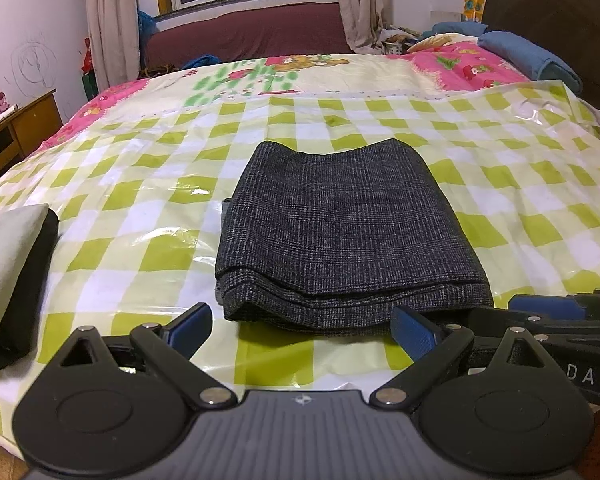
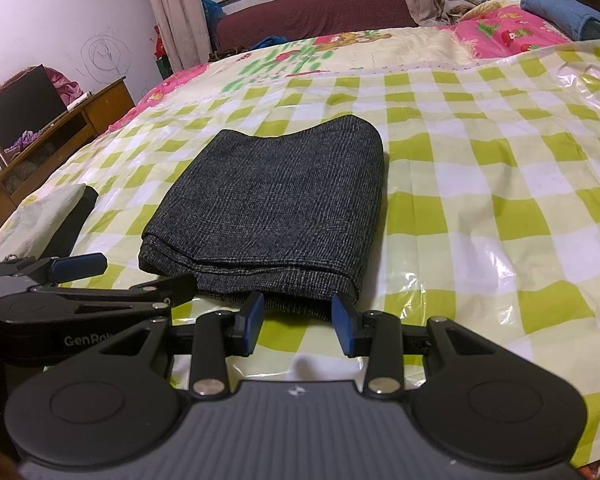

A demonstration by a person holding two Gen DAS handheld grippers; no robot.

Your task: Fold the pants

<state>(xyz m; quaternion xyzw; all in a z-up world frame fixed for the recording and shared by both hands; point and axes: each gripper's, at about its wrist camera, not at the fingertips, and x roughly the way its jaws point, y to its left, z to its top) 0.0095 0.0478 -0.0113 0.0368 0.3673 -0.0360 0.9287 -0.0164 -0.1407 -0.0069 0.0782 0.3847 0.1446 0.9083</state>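
The dark grey pants (image 1: pixel 340 220) (image 2: pixel 272 200) lie folded into a thick rectangle on a green-and-white checked plastic sheet (image 1: pixel 140 200) (image 2: pixel 480 200) that covers the bed. My left gripper (image 1: pixel 302 326) stands open wide at the pants' near edge, its blue pads off the cloth on either side. To its right, my right gripper (image 2: pixel 298 314) is open about halfway at the near right corner. Its pads flank the lowest fold without pinching it. Each wrist view catches the other gripper's fingers (image 1: pixel 548 306) (image 2: pixel 80 264) beside it.
A small pile of folded light and black clothes (image 1: pixel 4 264) (image 2: pixel 44 216) sits at the bed's left edge. Blue bedding (image 1: pixel 532 56) (image 2: pixel 556 8) lies by the dark headboard (image 1: pixel 560 12) at the far right. A wooden desk (image 1: pixel 20 128) (image 2: pixel 60 128) stands left of the bed.
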